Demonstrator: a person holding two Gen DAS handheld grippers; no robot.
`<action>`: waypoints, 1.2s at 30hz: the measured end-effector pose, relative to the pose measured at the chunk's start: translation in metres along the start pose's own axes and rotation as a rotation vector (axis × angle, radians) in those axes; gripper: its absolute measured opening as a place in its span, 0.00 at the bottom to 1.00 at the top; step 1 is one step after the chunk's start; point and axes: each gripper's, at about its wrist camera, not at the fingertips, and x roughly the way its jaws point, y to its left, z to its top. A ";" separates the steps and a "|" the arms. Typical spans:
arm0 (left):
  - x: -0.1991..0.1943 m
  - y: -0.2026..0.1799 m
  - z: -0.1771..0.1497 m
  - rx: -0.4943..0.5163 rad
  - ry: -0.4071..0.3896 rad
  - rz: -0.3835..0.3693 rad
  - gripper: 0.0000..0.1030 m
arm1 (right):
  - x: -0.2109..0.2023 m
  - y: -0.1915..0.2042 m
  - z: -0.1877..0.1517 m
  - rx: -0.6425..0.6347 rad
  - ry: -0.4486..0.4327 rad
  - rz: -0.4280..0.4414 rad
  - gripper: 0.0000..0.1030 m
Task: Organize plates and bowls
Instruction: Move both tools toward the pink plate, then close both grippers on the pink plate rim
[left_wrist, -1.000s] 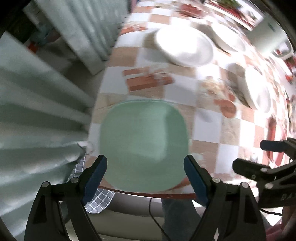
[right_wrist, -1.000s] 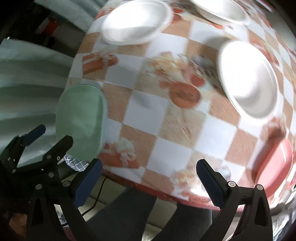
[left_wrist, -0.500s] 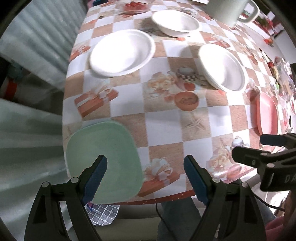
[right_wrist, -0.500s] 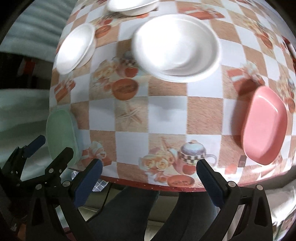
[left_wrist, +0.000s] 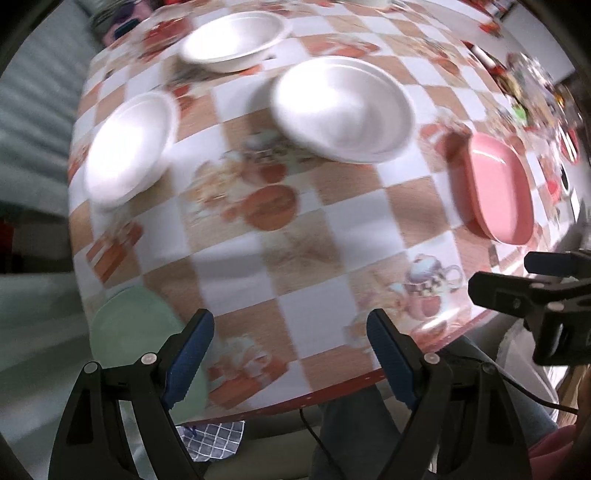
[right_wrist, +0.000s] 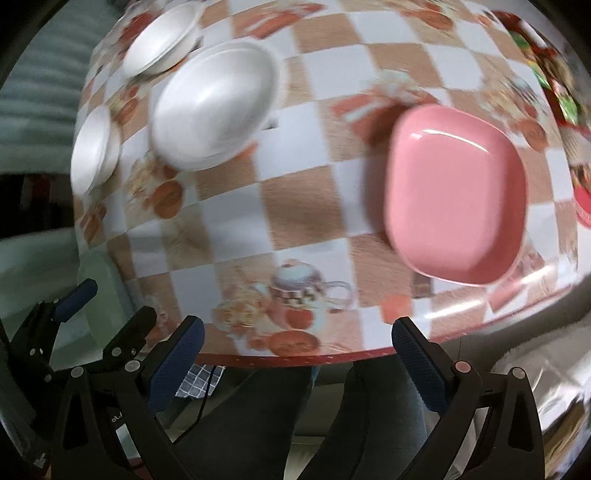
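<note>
i see both grippers above the near edge of the counter, pointing down. the left gripper has its jaws wide apart with nothing between them, and the right gripper is the same. the pink plate lies on the checkered cloth near my right side. the green plate is at the left corner. three white bowls stand farther back, apart from each other.

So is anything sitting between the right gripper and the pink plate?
Nothing visible. The right gripper is open and empty near the table edge, and only bare checkered tablecloth lies between it and the pink plate. The white bowls sit off to the side.
</note>
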 end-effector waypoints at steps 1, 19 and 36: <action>0.001 -0.006 0.002 0.010 0.003 -0.001 0.85 | -0.002 -0.011 0.000 0.021 -0.001 0.002 0.99; 0.029 -0.132 0.056 0.114 0.062 -0.026 0.85 | -0.015 -0.160 0.016 0.251 -0.021 -0.027 0.99; 0.082 -0.171 0.117 0.034 0.061 0.022 0.85 | 0.027 -0.210 0.065 0.220 -0.004 -0.184 0.99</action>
